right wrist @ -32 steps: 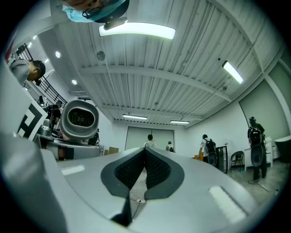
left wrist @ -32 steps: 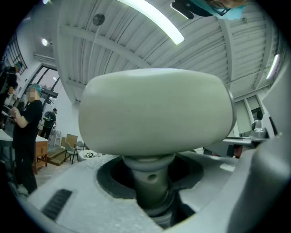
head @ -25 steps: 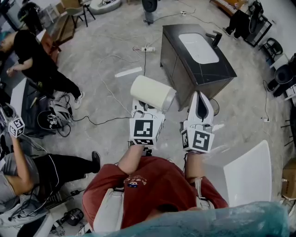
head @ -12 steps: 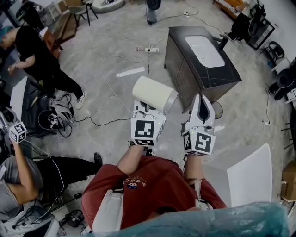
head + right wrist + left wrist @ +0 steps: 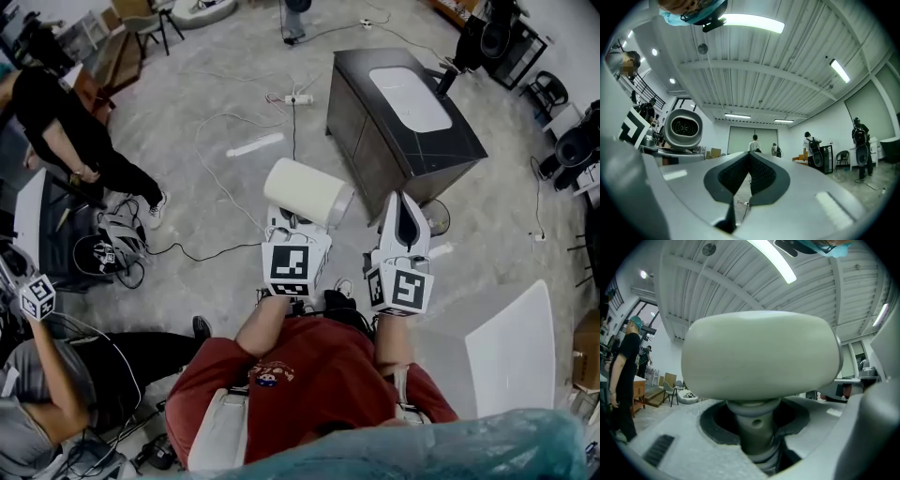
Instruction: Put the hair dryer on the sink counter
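Bystander in black has turned at far left (loose cables snake over grey concrete there). Left gripper is clamped on the ringed handle of the smooth, rounded cream hair dryer, held aloft. Right gripper has its ribbed pads together, empty. Beyond open floor stands the dark, square-edged sink counter.

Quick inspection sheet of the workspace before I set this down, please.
Surface: dark sink counter, white basin, black tap; nothing seen on top.
Job's things: cream round-bodied hair dryer, held short of the counter.
Clutter: white flat strip on the floor.
Grippers: left gripper jaws clamp the dryer's handle; right gripper jaws together, empty.
Cables: loose cables and a power strip on the floor.
Surroundings: people at left; white panel at right.
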Demonstrator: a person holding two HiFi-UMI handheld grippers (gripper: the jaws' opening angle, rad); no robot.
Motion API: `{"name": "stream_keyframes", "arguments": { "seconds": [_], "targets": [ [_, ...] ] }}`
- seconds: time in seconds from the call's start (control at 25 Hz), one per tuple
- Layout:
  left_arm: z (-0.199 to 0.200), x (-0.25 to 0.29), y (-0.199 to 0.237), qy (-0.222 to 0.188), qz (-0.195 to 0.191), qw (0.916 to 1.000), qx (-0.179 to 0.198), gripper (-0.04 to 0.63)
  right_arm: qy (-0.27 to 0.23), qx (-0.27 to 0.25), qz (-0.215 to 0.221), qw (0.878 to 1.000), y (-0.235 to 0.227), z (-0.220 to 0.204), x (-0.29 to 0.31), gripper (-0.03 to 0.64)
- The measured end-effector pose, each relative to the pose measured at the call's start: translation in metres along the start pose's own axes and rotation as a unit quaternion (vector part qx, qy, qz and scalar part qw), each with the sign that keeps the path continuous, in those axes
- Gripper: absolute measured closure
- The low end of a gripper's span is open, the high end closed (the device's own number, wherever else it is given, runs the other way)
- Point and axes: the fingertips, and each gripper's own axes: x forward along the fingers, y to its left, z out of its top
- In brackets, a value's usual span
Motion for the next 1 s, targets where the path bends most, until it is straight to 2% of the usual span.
{"name": "stream_keyframes", "arguments": {
  "seconds": [0.56,1.0],
  "targets": [
    [-0.002,0.051,0.018,-0.005,0.006,1.0000,0.003,0.413,-0.003,0.003,0.010,1.000,-0.018,-0.016,0.056,0.615],
    [0.005,0.127,0.020,-0.009,0.006,0.9999,0.007,0.413,0.004,0.006,0.012,1.000,-0.061,-0.026,0.122,0.615]
  ]
}}
